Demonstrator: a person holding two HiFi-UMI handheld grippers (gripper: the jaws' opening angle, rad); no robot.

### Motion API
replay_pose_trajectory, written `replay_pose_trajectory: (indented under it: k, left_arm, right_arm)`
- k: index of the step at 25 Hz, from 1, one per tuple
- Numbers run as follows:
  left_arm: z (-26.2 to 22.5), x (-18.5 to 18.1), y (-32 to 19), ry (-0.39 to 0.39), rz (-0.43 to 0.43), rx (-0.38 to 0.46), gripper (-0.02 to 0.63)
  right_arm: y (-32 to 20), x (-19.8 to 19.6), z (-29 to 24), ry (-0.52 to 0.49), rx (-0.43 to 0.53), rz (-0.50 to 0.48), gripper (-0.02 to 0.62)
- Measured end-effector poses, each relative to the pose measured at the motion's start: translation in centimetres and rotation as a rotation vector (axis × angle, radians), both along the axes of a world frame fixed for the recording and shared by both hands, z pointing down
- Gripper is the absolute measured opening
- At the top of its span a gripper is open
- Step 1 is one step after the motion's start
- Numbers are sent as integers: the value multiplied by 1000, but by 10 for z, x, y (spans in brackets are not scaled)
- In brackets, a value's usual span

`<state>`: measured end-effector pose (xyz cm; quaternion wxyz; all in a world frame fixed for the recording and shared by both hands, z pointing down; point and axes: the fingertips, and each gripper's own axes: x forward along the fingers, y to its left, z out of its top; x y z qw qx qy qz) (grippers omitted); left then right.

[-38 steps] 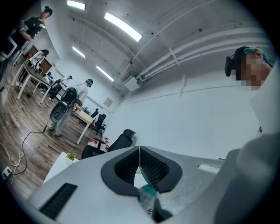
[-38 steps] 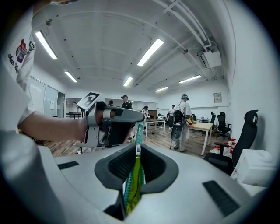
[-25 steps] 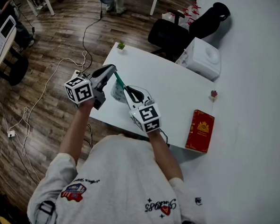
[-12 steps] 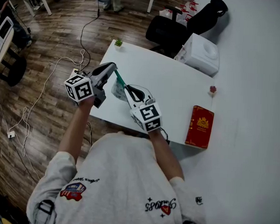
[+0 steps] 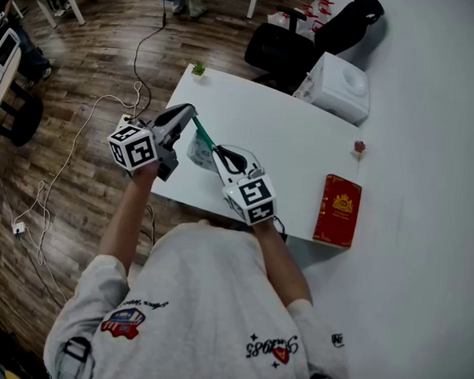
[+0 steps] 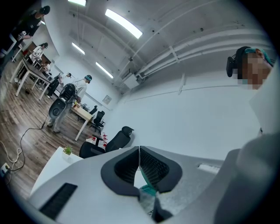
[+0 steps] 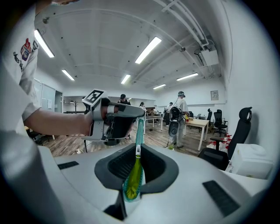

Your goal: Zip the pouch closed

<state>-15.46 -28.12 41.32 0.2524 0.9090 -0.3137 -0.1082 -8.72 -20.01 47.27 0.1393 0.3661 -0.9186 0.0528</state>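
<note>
Translucent pouch [image 5: 198, 152], judged soft and light, hung stretched over the white worktop's [image 5: 295, 160] 9 o'clock edge. Left tool [image 6: 139, 151] pinched its teal zip tape [image 7: 139, 129]; right tool [image 7: 137, 153] pinched the yellow-green pull [image 7: 133, 180], likely the soundest holds.

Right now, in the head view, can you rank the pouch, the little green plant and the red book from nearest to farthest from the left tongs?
1. pouch: clamped in the left tongs, touching.
2. green plant: far-left corner of the table.
3. red book: right edge of the table, clearly farthest.
</note>
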Motion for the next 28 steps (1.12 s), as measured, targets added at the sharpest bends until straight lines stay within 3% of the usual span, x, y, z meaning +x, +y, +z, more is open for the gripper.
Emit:
replay_pose_trajectory:
  k: [28]
  left_arm:
    - [1,-15,-12,-1,-46,16,8]
  right_arm:
    - [3,14,21,-5,-26,-13,38]
